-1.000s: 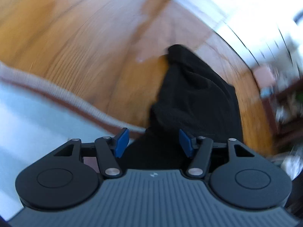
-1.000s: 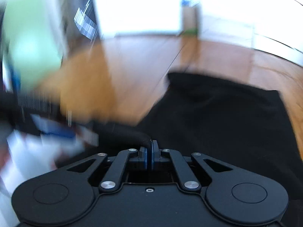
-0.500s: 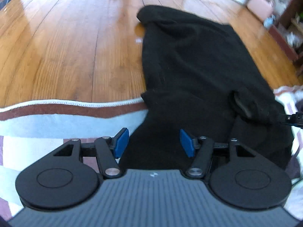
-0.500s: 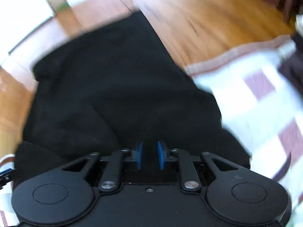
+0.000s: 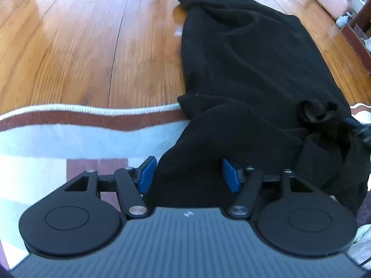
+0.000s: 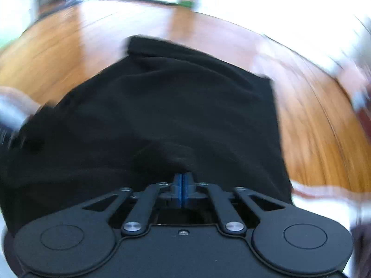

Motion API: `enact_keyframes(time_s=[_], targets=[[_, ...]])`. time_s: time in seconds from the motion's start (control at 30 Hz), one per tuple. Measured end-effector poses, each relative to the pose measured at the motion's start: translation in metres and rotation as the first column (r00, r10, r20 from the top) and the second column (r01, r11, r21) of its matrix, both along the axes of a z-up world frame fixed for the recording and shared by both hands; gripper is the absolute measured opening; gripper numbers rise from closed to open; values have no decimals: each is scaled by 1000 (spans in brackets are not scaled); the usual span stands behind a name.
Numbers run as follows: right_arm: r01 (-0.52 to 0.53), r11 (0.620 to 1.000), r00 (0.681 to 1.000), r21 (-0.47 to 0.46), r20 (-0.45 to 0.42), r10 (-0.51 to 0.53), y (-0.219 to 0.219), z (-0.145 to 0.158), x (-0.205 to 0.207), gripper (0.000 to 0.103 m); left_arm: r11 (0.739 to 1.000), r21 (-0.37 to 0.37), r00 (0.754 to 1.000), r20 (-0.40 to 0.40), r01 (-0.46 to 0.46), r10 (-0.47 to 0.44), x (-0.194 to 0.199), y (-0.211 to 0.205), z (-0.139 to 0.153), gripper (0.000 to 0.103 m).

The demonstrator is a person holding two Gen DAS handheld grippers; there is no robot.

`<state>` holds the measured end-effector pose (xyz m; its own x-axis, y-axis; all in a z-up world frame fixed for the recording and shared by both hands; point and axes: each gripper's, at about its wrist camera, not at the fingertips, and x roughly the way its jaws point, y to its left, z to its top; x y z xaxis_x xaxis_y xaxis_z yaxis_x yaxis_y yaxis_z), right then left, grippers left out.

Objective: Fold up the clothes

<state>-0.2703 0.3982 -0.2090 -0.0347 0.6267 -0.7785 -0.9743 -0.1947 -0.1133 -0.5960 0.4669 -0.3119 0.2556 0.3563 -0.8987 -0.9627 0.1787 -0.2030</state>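
Crumpled black fleece garment lies half on glossy wood floor, half on white rug w/ maroon border. Left gripper spread over its near edge, pads not pressing. Right gripper, blurred view only: blue pads together, just closed, fabric seemingly pinched at tips.

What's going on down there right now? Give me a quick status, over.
Left gripper open over black garment. Right gripper just snapped shut on a fold. Garment crumpled, half on rug. Nothing blocking.
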Motion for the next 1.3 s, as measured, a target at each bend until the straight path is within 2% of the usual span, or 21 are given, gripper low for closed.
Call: enact_keyframes(time_s=[0.1,0.2,0.27,0.3,0.37,0.4,0.43,0.47,0.5,0.53,0.6,0.63,0.67,0.7,0.73,0.8,0.87,0.97,1.1,1.2,1.3], targets=[[150,988,980,39,-140,-144,-15,25,54,0,1000,-8,1000,-16,-1,1,0,-2,1,62],[218,976,971,-11,-96,-218,-25,20,85,0,1000,-12,999,-33,-6,6,2,-2,6,62],[230,973,969,-34,-81,-232,-29,16,93,4,1000,0,998,-63,2,-2,7,-3,9,62],[201,979,973,-34,-106,-204,-29,12,86,10,1000,7,996,-83,11,-11,10,-5,10,62],[138,990,978,-32,-155,-141,-29,8,72,12,1000,15,994,-106,27,-25,15,-8,10,62],[87,996,982,-28,-167,-90,-32,11,59,26,999,16,993,-110,32,-30,17,-9,9,63],[33,999,987,-12,-157,-35,-31,9,45,49,999,12,994,-109,32,-30,17,-10,8,63],[-21,1000,990,3,-139,21,-32,6,30,61,1000,9,994,-107,26,-24,16,-11,7,63],[-71,997,993,19,-88,72,-37,3,18,79,1000,11,995,-101,16,-15,14,-13,7,63],[-116,993,993,31,-17,117,-31,-3,1,84,1000,12,995,-95,7,-5,13,-14,6,63],[-194,980,976,44,114,188,-20,-14,-28,83,1000,14,996,-84,-12,13,10,-18,6,63],[-184,982,975,48,133,177,-12,-20,-32,78,1000,13,996,-85,-22,23,9,-21,6,63],[-175,983,974,53,152,165,-4,-26,-35,67,999,14,996,-86,-29,31,9,-24,6,63],[-156,986,978,58,150,145,2,-30,-36,21,999,17,995,-93,-29,30,9,-27,7,63],[-105,992,992,63,82,100,3,-26,-24,4,999,21,994,-101,-27,29,9,-29,7,63],[-7,997,998,74,-55,11,1,-16,1,2,999,27,994,-106,-32,35,9,-32,6,63],[71,988,982,141,-183,-44,-19,5,33,2,999,29,994,-100,-45,47,8,-32,6,64],[119,988,953,96,-291,-87,-40,11,83,2,997,33,993,-99,-66,69,7,-35,5,65],[177,984,969,-20,-170,-178,-64,-18,118,7,995,46,988,-124,-87,92,10,-40,6,70],[244,959,965,-144,-65,-256,-65,-36,129,7,994,52,982,-153,-100,106,11,-49,7,73],[316,936,947,-157,-15,-322,-60,-29,126,11,992,82,978,-178,-97,111,12,-57,12,73]])
